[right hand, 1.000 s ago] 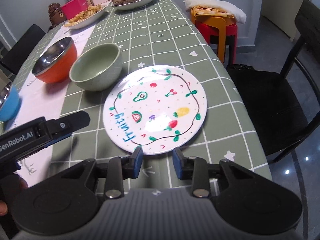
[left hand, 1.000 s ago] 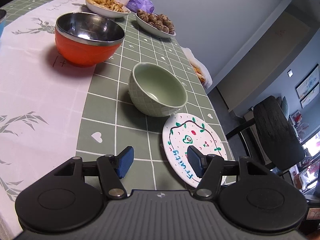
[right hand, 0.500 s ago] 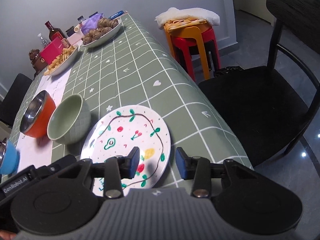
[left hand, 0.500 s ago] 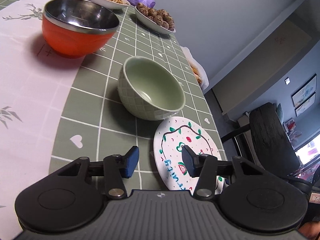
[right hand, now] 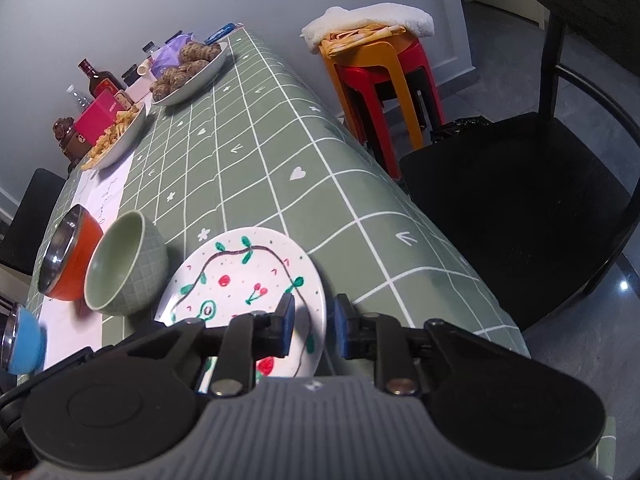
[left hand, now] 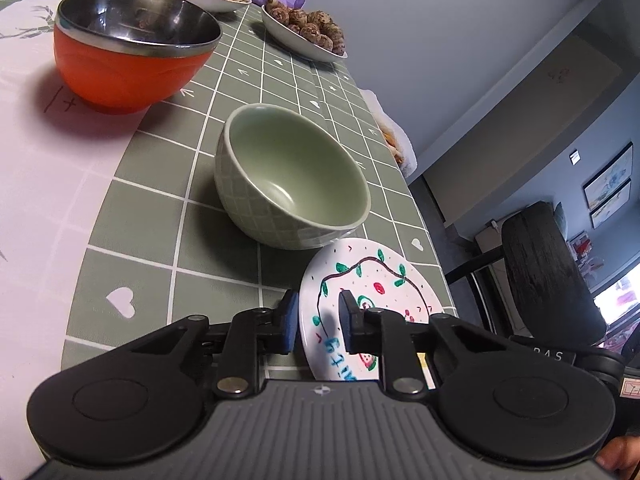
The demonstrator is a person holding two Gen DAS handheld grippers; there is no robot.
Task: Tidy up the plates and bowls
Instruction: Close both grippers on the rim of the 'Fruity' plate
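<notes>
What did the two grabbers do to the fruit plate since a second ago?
Both closed in on the plate. The left gripper and right gripper have just been closing, and each now has a rim of the plate between its fingers. The green bowl and orange bowl stayed put.

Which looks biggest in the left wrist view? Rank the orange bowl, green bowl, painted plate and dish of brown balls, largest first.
1. Orange bowl and green bowl: look alike, not ranked.
2. Painted plate: partly hidden by the tool, so unsure.
3. Dish of brown balls: smallest-looking, but farthest away.
</notes>
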